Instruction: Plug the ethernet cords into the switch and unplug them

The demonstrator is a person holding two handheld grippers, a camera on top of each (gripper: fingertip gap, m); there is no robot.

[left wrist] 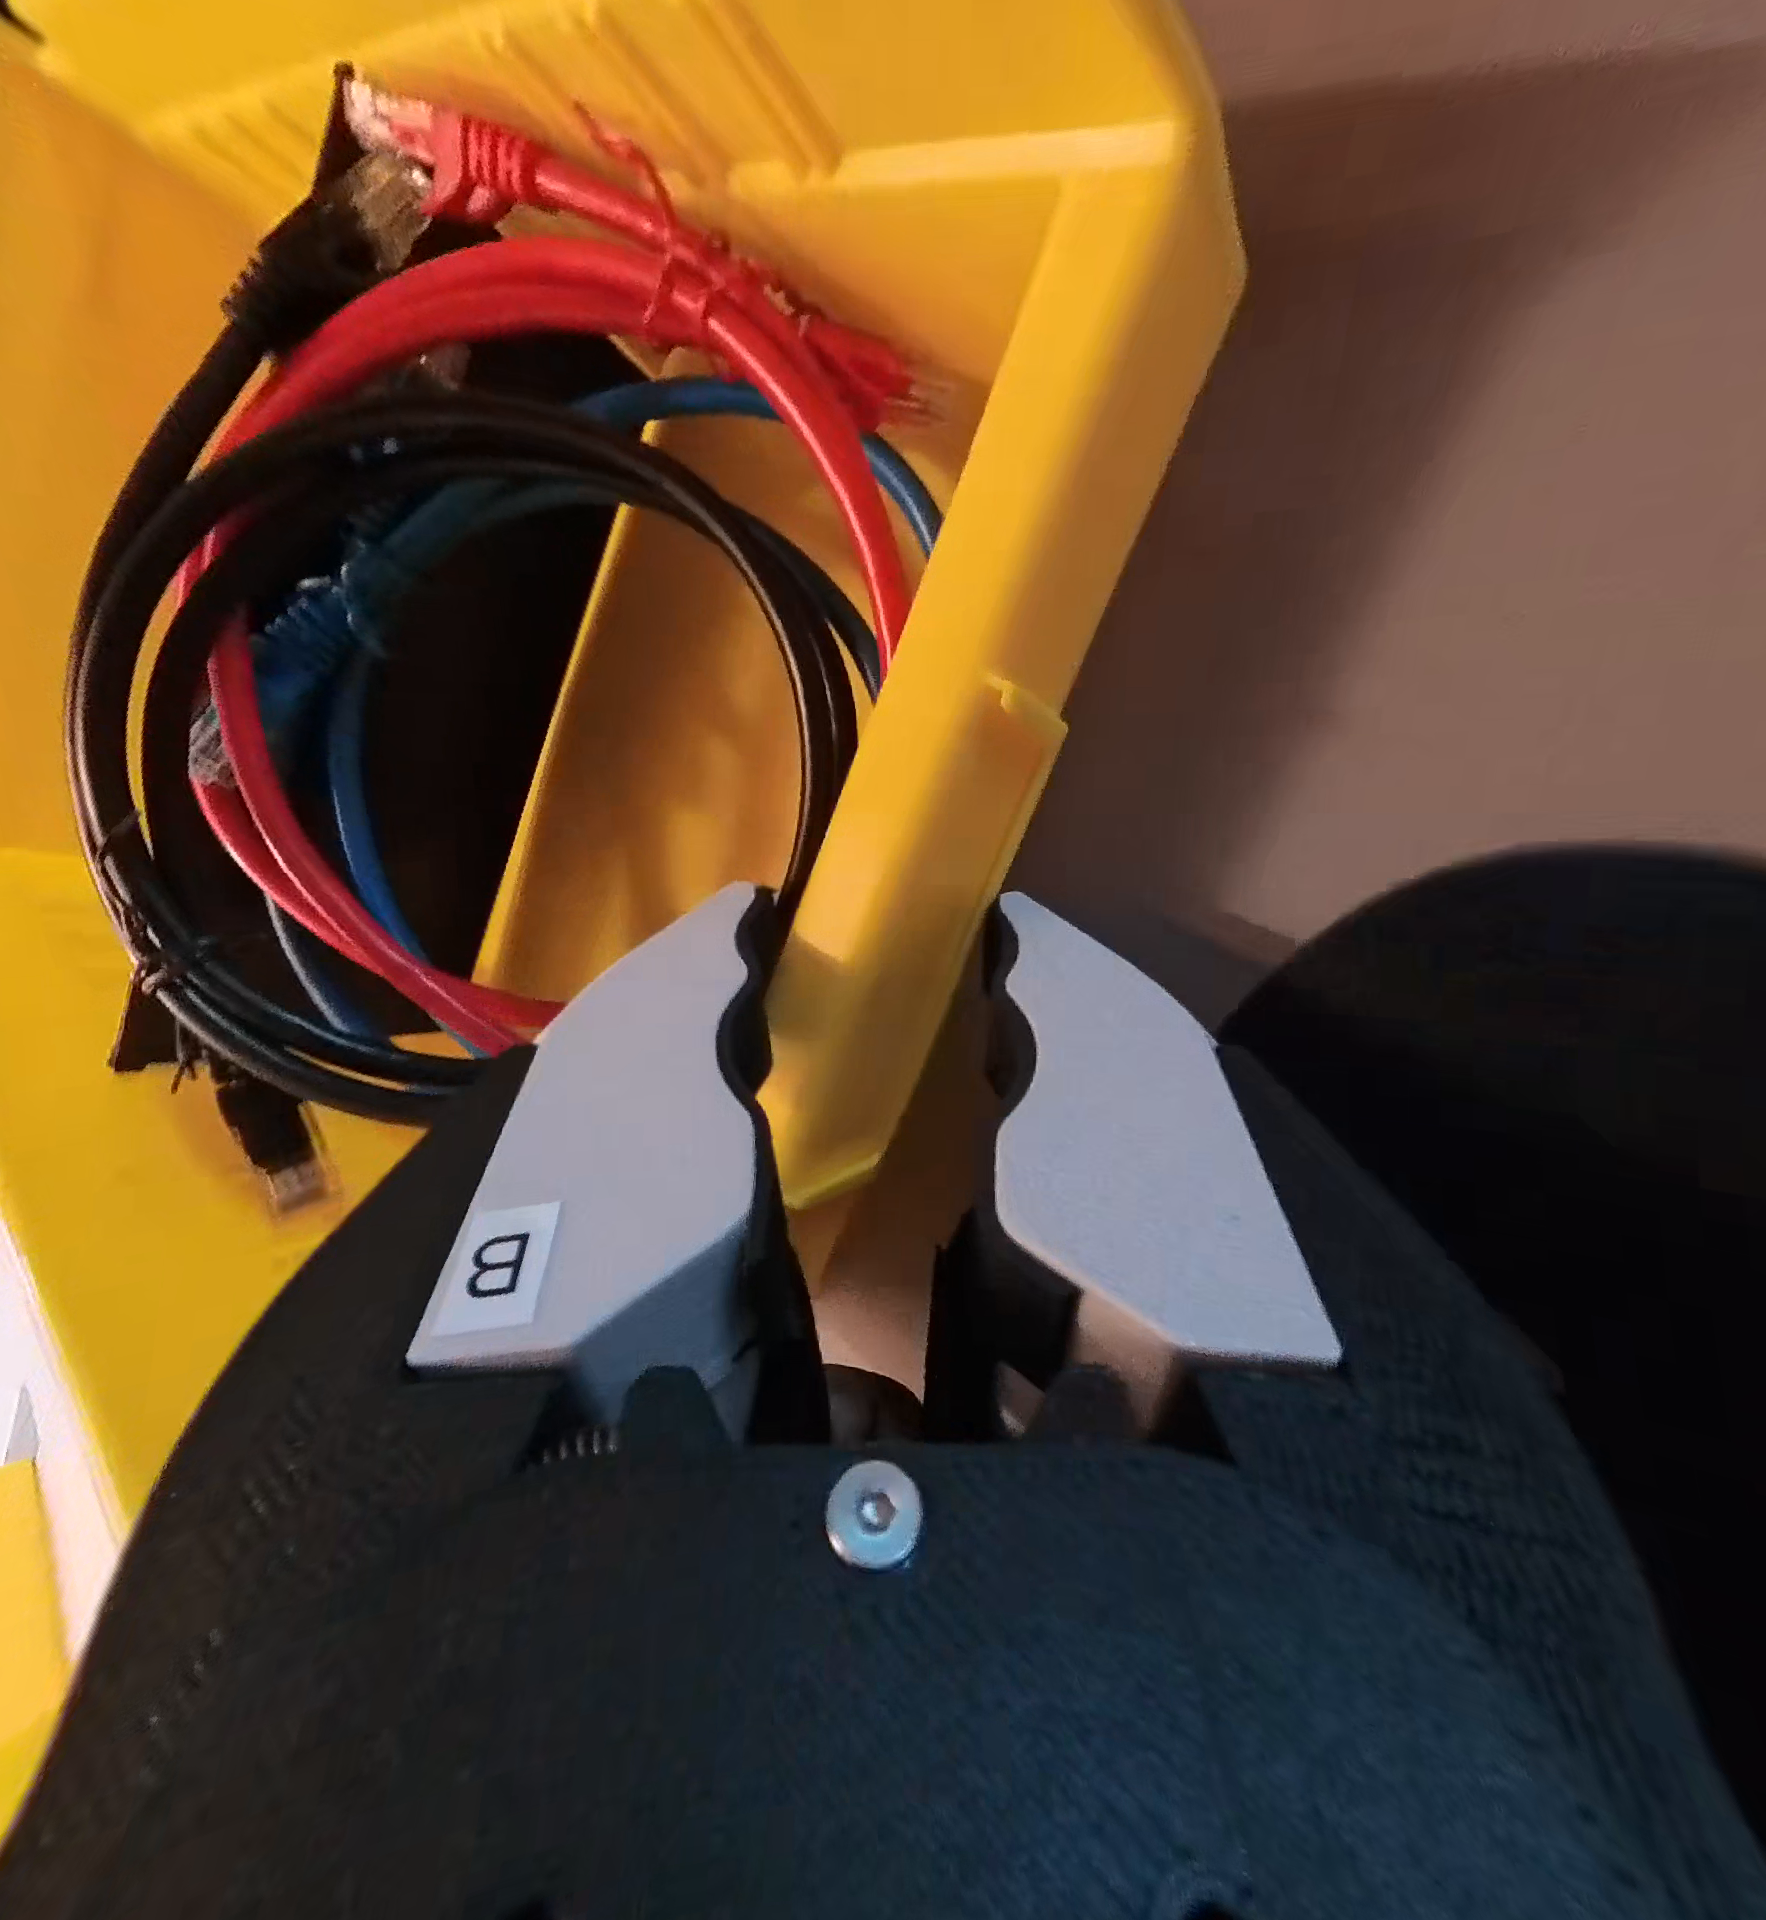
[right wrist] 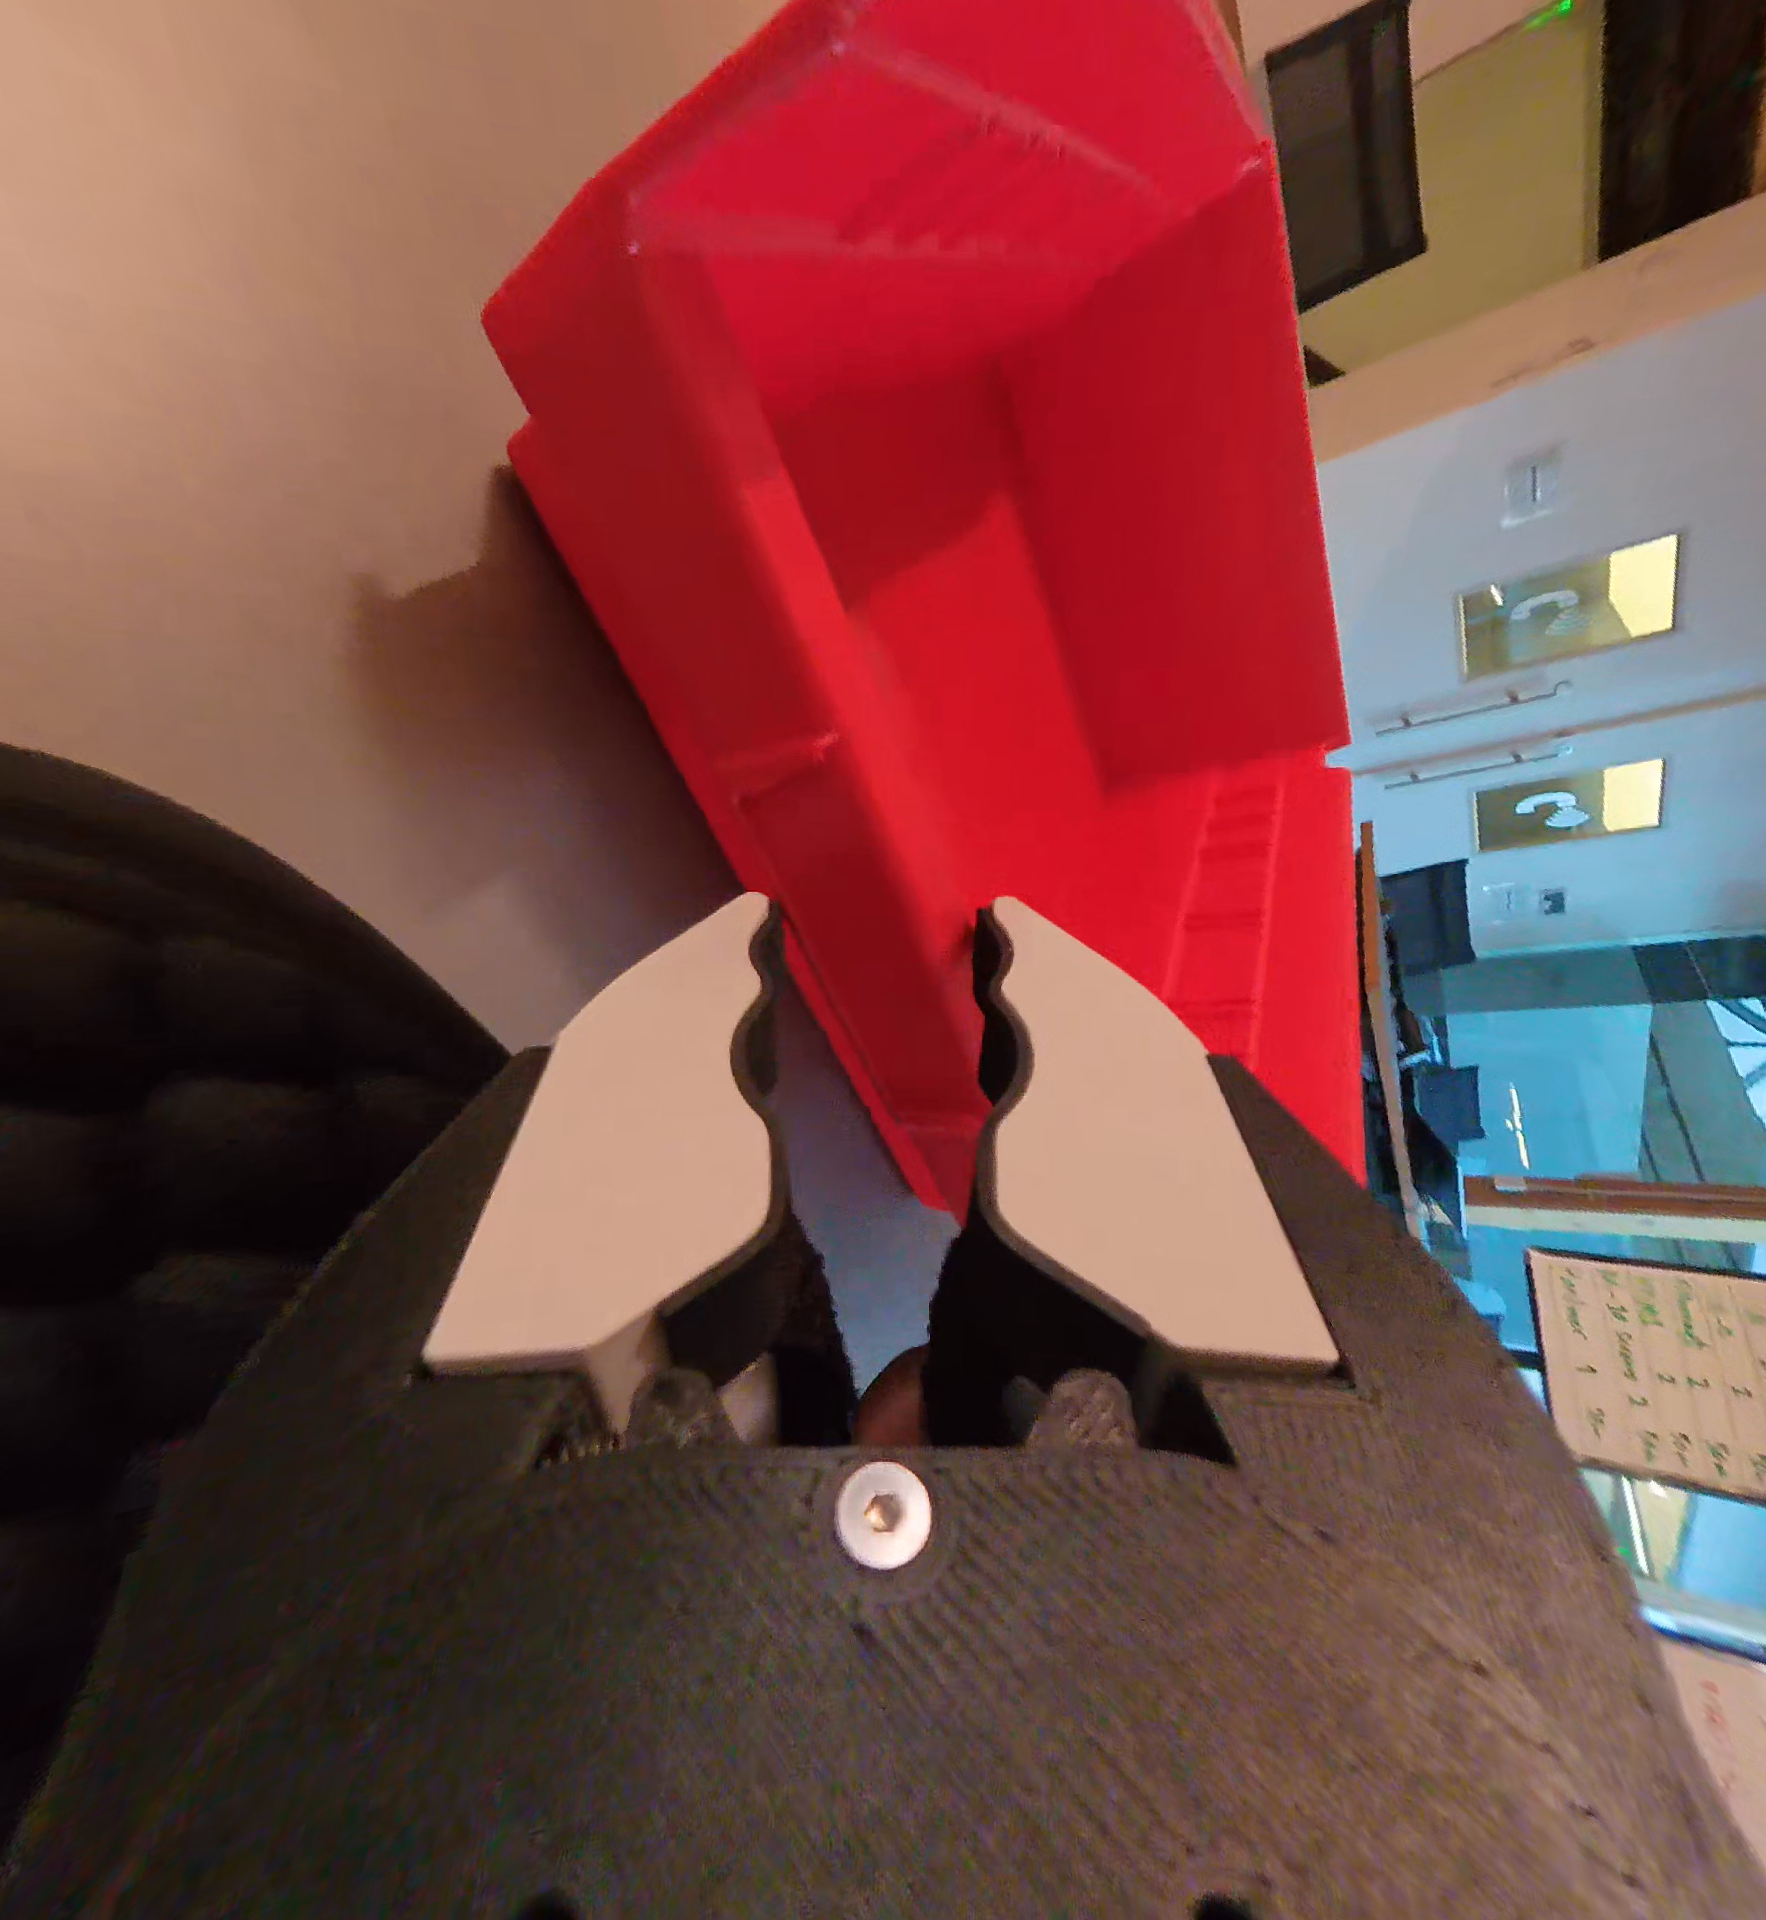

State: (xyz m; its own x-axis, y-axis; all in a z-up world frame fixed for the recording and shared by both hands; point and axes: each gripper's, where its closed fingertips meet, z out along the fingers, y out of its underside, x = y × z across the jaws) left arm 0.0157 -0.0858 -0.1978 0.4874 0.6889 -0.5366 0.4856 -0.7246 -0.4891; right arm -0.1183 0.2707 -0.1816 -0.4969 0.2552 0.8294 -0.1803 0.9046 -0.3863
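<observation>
In the left wrist view, a yellow plastic bin (left wrist: 1118, 312) holds coiled ethernet cords: a red one (left wrist: 567, 281), a black one (left wrist: 131, 582) and a blue one (left wrist: 359, 790), each tied in a loop with its plugs loose. My left gripper (left wrist: 879, 914) is shut on the bin's right side wall, with one finger inside and one outside. In the right wrist view, my right gripper (right wrist: 877, 920) is shut on the near side wall of a red plastic bin (right wrist: 1118, 468), whose visible inside looks empty. No switch is in view.
A beige surface (left wrist: 1481, 416) lies behind both bins. A dark rounded object (left wrist: 1544, 1091) sits beside the left gripper and also shows in the right wrist view (right wrist: 79, 1039). A sheet with handwriting (right wrist: 1689, 1371) and doors (right wrist: 1565, 623) show at the right. The tips of one gripper are about 40 cm away from the tips of the other.
</observation>
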